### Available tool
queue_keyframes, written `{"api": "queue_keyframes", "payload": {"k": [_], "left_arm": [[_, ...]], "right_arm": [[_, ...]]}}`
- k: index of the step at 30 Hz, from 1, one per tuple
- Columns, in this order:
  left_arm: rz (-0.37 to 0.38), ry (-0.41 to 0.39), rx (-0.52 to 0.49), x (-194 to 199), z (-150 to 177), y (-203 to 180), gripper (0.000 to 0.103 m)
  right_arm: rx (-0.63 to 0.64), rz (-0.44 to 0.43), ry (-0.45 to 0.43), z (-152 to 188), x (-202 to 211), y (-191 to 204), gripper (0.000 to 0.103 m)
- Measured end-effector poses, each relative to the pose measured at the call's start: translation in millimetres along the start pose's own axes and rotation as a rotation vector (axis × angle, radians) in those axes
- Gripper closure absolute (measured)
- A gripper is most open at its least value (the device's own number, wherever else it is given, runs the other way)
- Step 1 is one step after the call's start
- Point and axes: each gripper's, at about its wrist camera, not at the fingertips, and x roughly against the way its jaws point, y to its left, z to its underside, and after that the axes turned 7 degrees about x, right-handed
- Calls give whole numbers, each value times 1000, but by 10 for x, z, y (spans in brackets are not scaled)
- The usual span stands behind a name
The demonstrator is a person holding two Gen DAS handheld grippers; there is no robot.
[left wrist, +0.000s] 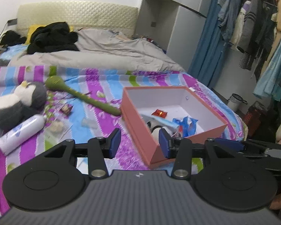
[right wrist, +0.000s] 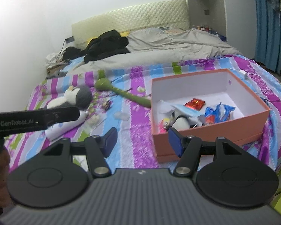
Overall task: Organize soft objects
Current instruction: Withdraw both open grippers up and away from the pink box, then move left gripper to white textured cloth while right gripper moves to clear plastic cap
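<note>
while both grippers hang empty above the near edge, the bed with the striped purple, blue and green floral sheet [left wrist: 106, 82] serves as the sorting surface, with a rumpled grey duvet [left wrist: 106, 52] and a heap of black clothing [left wrist: 52, 37] pushed back toward the headboard, probably to leave room. the open salmon-pink cardboard box with white inside [right wrist: 211, 136] sits on the sheet near the front right, likely the collection bin, since it already holds a small panda plush [right wrist: 179, 121], a blue face mask [right wrist: 187, 110], a blue crinkled wrapper [right wrist: 219, 110] and a red foil packet [right wrist: 194, 103]. still outside it: the grey and white penguin plush toy [left wrist: 18, 103] lying on its side at left, the long green soft stalk-shaped toy [left wrist: 80, 95] with its tail end touching the box wall, and a white plastic lotion bottle [left wrist: 20, 133] just beside the penguin. small scraps lie between them, too blurred to name. left gripper [left wrist: 138, 143]: jaws apart, nothing between the pads. right gripper [right wrist: 142, 142]: same, released, box corner just ahead. next target is probably the penguin or stalk toy.
</note>
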Motion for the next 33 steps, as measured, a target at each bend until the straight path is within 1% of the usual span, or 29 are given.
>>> {"api": "queue_keyframes", "payload": {"k": [3,6,8,12,16,20,25,27,29,33], "left_arm": [[-33,-2,18,86,162,138,53],[-37,4,45,141,311,270,53],[-53,1,55,184,391,330,53],[-57,-4,116,228,512,504,53],[-77,9,130,194,641,655,53],[-93,40,156,108,755,831,52],[-116,53,169,-91,801,1057,51],[-122,57,170,-187,806,1153,45],[-129,58,159,-281,805,1226,44],[-141,66,180,-475,807,1404,42]], "right_arm": [[29,-5,-17,102,11,104,40],[36,-26,-13,197,12,172,40],[39,-30,-4,253,-3,208,40],[31,-61,8,344,-67,273,40],[42,-76,32,448,-170,347,40],[50,-90,70,509,-320,420,40],[63,-99,80,465,-547,503,40],[78,-109,80,425,-662,548,40],[93,-115,75,385,-758,583,40],[131,-101,69,321,-980,645,40]]}}
